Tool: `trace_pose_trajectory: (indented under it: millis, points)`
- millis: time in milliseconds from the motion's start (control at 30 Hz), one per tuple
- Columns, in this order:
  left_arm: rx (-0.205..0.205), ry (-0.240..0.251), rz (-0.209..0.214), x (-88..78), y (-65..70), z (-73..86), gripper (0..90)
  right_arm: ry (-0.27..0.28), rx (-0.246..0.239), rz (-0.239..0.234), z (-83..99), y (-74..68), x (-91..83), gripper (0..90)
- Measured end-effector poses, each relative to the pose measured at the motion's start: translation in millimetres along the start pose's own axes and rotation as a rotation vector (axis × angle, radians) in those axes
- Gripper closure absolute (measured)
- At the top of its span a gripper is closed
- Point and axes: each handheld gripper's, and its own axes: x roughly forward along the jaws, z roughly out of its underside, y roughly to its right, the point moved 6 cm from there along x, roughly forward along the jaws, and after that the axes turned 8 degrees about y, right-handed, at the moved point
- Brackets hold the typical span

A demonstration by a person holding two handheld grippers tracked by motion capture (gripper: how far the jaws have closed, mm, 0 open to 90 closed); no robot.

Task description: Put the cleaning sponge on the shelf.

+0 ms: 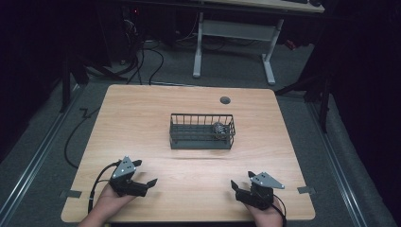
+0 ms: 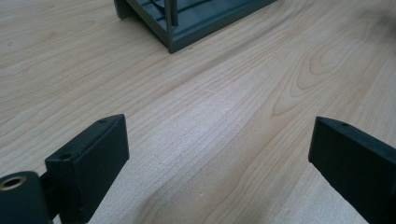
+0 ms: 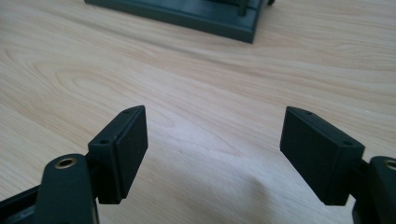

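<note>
Dim room, bare wood desk (image 1: 142, 118), and both my hand-held grippers, left (image 1: 145, 180) and right (image 1: 240, 183), sit spread and empty at the near edge while the ball (image 1: 218, 129) lies in the basket (image 1: 177, 135), so looks like wrap-up, next is just parking.

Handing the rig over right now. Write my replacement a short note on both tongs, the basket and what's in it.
Left tongs: open, empty, low at the near left edge of the table.
Right tongs: open, empty, near right edge.
Wire basket: mid-table, upright, beyond both tongs.
Small greyish object: inside the basket at its right end; too small to identify.
Done: that object sits in the basket.
Left: nothing else lies on the table to load.
</note>
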Motion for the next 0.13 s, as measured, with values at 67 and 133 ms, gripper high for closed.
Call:
trace_pose_trajectory:
  millis: [67,133]
  points:
    - [-0.002,0.001,-0.001,0.0,0.0,-0.1,5.7,-0.025,-0.006,0.007,6.1,3.3,0.4,23.6]
    - [-0.004,0.004,-0.001,-0.6,0.1,-0.6,5.7,-0.03,0.015,0.001,7.7,6.2,1.5,23.5]
